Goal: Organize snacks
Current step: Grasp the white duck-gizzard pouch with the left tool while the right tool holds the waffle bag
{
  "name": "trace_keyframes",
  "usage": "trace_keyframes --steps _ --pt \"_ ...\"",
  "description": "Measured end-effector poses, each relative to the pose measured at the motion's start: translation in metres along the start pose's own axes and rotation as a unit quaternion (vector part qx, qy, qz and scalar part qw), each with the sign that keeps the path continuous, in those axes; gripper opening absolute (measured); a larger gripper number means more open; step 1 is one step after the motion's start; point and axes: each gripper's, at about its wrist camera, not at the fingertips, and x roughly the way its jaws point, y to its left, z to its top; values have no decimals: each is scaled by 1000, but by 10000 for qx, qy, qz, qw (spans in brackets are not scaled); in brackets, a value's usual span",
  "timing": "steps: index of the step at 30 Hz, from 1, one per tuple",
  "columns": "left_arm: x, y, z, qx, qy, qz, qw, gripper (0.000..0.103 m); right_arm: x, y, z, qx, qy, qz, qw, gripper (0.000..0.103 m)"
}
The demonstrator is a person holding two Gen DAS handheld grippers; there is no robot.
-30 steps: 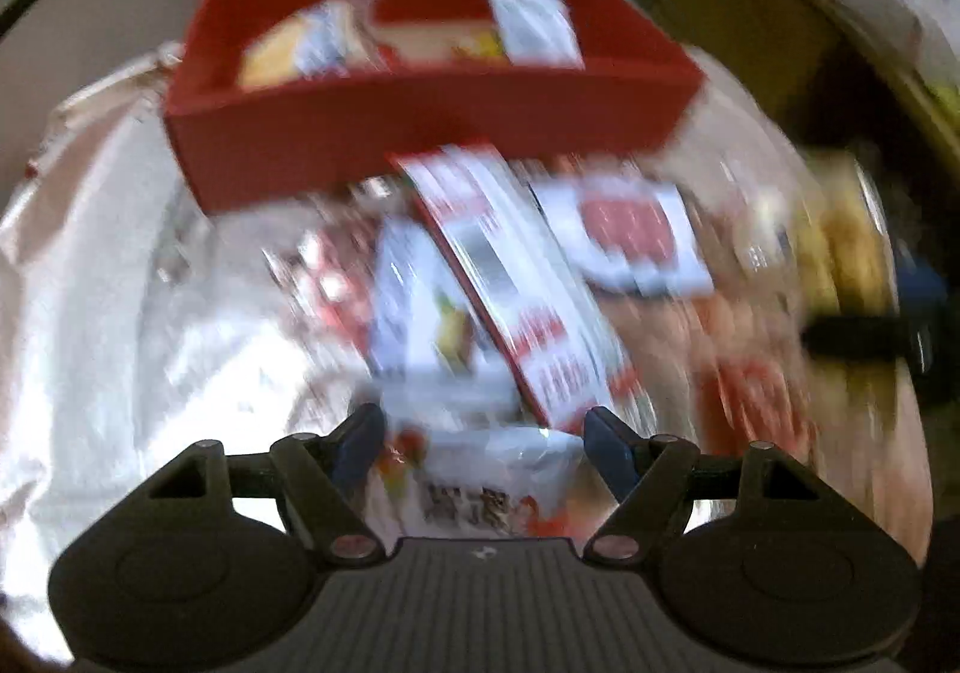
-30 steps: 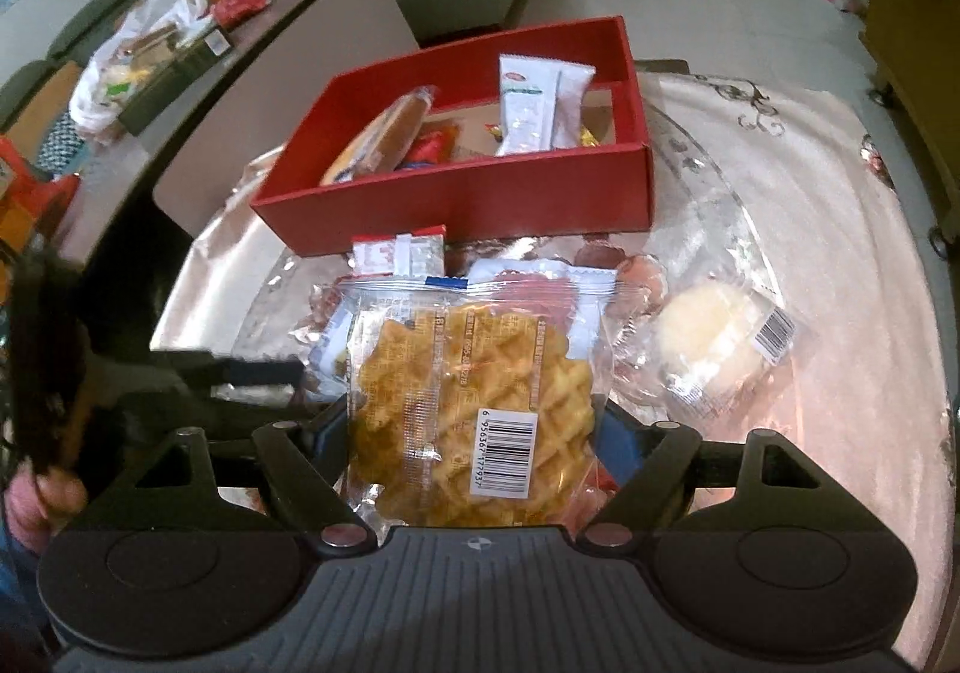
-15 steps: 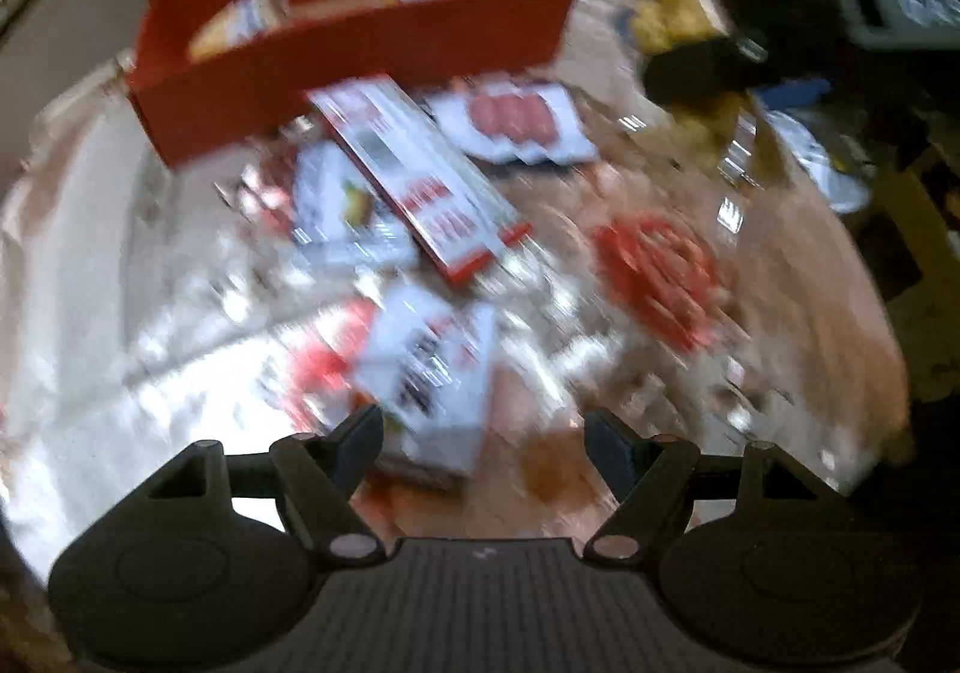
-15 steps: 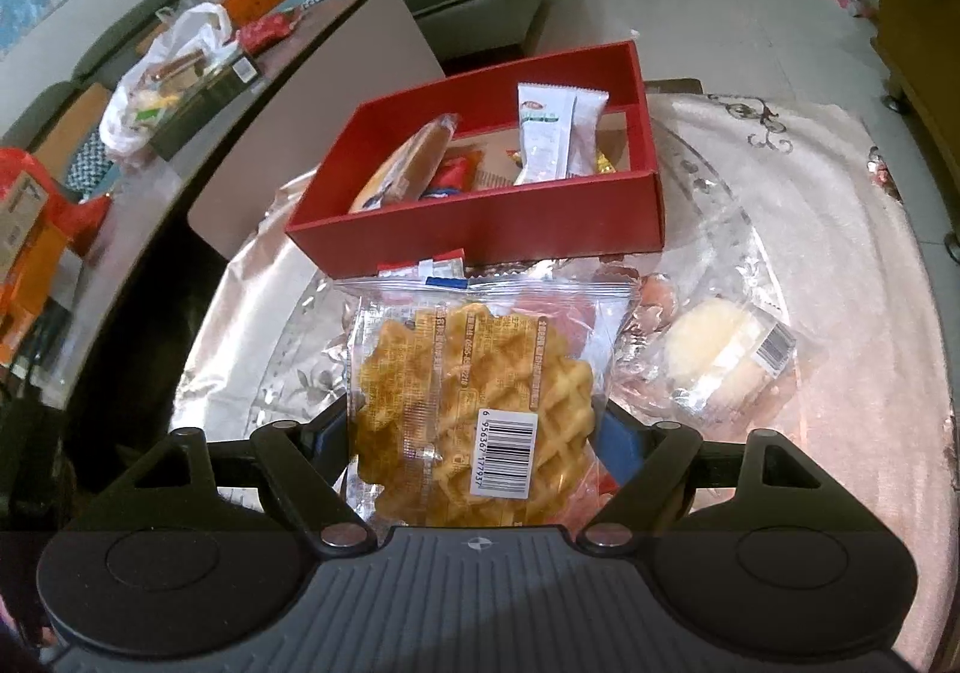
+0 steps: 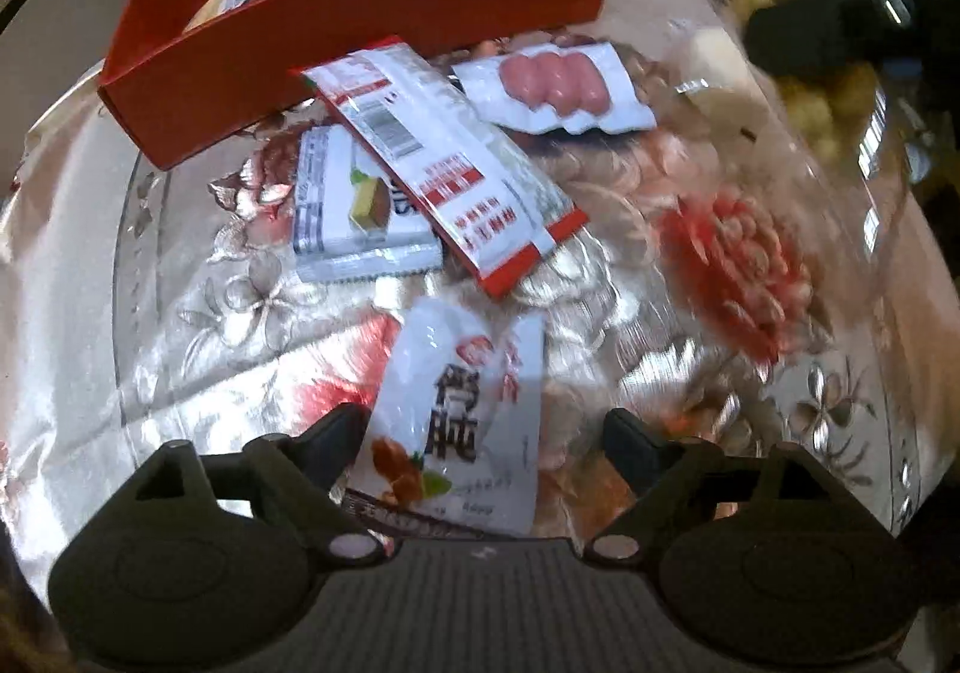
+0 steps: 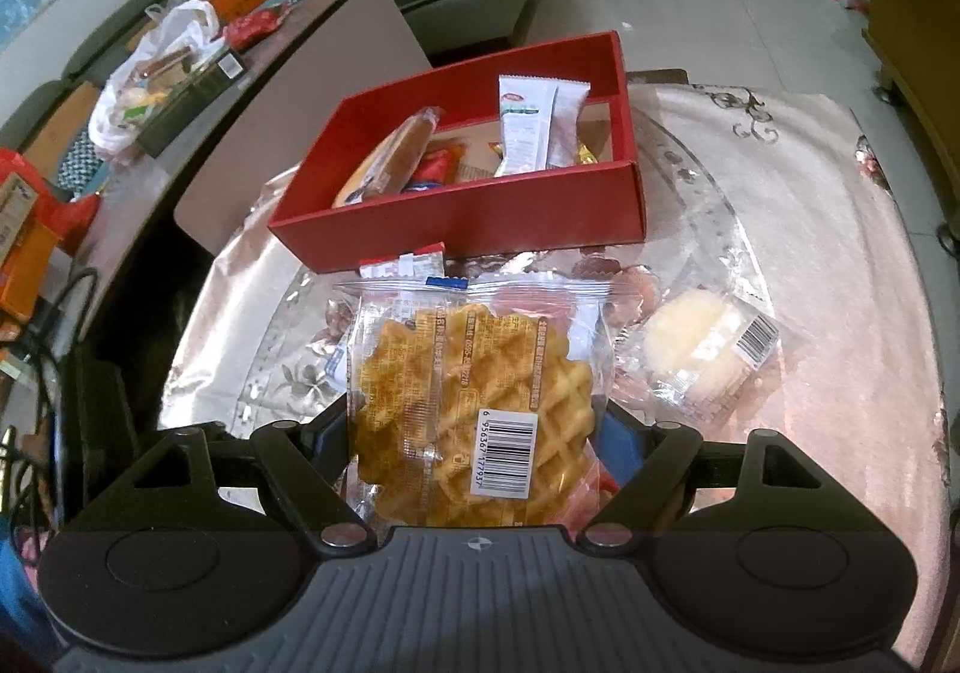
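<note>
The waffle pack (image 6: 474,409) sits clamped between the right gripper's (image 6: 474,436) fingers, held by its long sides with the barcode up, so it can be carried flat and, I judge, dropped into the red box (image 6: 480,217); that box stands beyond the fingertips, its near wall facing them, with a bun and a white sachet (image 6: 528,133) already leaning inside, which looks like where sorted snacks go; a wrapped cake (image 6: 702,355) lies off to the right of those fingers, apart from them, not yet sorted.

The left gripper (image 5: 486,436) points steeply down at the table (image 5: 750,253); its fingers have just been spreading and stand apart, with a white pouch (image 5: 462,415) lying between them, nearer the left finger, and no pad pressing it that I can see; the wider gap probably makes room to straddle the pouch before closing; further beyond the fingertips lie a long red-and-white pack (image 5: 444,157) resting across a small white packet (image 5: 354,205), and a sausage pack (image 5: 552,85) just short of the box; they are heaped loosely, waiting their turn.
</note>
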Motion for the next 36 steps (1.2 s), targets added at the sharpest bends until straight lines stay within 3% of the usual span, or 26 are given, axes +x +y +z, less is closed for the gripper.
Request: trace_keyframes --steps 4,6,9,15,17,19,22,25,36 --pt "-8 -7 -5 2 -82 59 9999 57 -2 6 0 -84 -45 26 10000 84" --pt "-9 -2 -4 -217 6 -86 9997 57 -2 8 0 -108 -36 26 9999 84" --pt "-10 6 2 -738 139 10 9972 58 -2 12 -1 -154 -16 39 9999 84" --pt "2 -6 4 -854 -4 362 9957 77 1 15 1 -197 -1 22 9998 84" --pt "1 -8 5 -855 -46 385 9956 73 4 16 1 -241 50 -35 9997 84" --pt "-4 -4 2 -978 -180 422 9941 52 9 16 2 -250 111 -65 9996 84" --pt "-10 12 -1 -1370 -283 150 9900 44 12 20 2 -338 152 -98 9993 84" --pt "-16 20 -5 -1572 -350 125 9869 42 13 24 2 -400 137 -97 9991 84" --pt "-52 29 10 -1811 -1152 -221 9764 41 4 21 7 -381 -155 -190 9990 84"
